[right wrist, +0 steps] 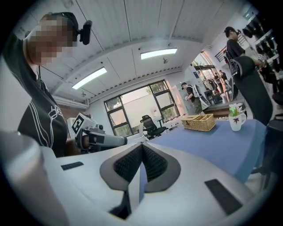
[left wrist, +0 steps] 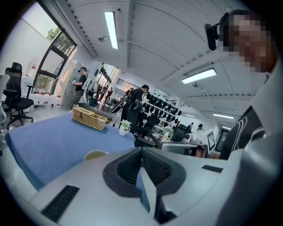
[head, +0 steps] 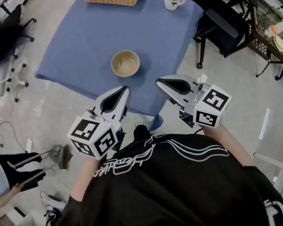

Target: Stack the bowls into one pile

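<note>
On blue table [head: 84, 36], bowl [head: 125, 63] mouth-up

A: Head view?
B: From above, steeply down on the counter [head: 75, 45].
A: Gripper views?
B: Low behind their jaws, near level; all share the wicker basket [head: 108, 0], head and left the bowl [head: 125, 63].

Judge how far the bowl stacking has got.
Done, it seems: a single bowl or nested pile stands on the blue table, no loose bowl around. In hand: nothing; left tongs and right tongs are shut and empty. Left: apparently nothing.
</note>
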Demonstrator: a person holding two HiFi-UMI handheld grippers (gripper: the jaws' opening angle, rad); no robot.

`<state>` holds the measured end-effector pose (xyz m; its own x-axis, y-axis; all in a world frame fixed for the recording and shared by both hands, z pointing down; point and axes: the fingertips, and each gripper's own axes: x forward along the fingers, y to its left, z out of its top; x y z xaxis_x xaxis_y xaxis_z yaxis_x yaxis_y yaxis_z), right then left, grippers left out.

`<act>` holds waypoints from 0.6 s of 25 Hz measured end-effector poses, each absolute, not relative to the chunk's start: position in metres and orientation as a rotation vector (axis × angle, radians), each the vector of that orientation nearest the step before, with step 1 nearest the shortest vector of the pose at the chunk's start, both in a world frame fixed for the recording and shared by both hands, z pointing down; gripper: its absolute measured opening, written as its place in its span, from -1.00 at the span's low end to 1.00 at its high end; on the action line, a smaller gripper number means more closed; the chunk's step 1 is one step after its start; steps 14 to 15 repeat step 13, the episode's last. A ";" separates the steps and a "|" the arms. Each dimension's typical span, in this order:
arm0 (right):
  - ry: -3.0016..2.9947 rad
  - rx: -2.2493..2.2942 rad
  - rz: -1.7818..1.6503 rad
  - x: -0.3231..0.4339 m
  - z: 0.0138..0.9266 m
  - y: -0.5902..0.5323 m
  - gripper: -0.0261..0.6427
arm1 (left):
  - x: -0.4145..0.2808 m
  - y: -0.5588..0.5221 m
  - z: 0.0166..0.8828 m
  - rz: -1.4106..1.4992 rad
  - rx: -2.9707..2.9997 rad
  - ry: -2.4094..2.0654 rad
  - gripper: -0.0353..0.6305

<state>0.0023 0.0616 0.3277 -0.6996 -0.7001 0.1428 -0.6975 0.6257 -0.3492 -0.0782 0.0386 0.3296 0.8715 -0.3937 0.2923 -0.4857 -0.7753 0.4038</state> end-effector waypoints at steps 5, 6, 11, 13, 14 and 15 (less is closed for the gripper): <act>2.813 -1.220 -0.601 0.005 0.327 0.070 -0.84 | -0.078 0.047 0.330 0.272 2.565 -0.649 -0.80; 2.809 -1.220 -0.604 0.006 0.327 0.071 -0.84 | -0.078 0.049 0.330 0.272 2.565 -0.650 -0.80; 2.798 -1.224 -0.607 0.007 0.326 0.079 -0.84 | -0.077 0.057 0.329 0.274 2.565 -0.655 -0.80; 2.796 -1.225 -0.607 0.009 0.326 0.082 -0.84 | -0.076 0.059 0.329 0.274 2.565 -0.658 -0.80; 2.796 -1.225 -0.607 0.009 0.326 0.082 -0.84 | -0.076 0.059 0.329 0.274 2.565 -0.658 -0.80; 2.796 -1.225 -0.607 0.009 0.326 0.082 -0.84 | -0.076 0.059 0.329 0.274 2.565 -0.658 -0.80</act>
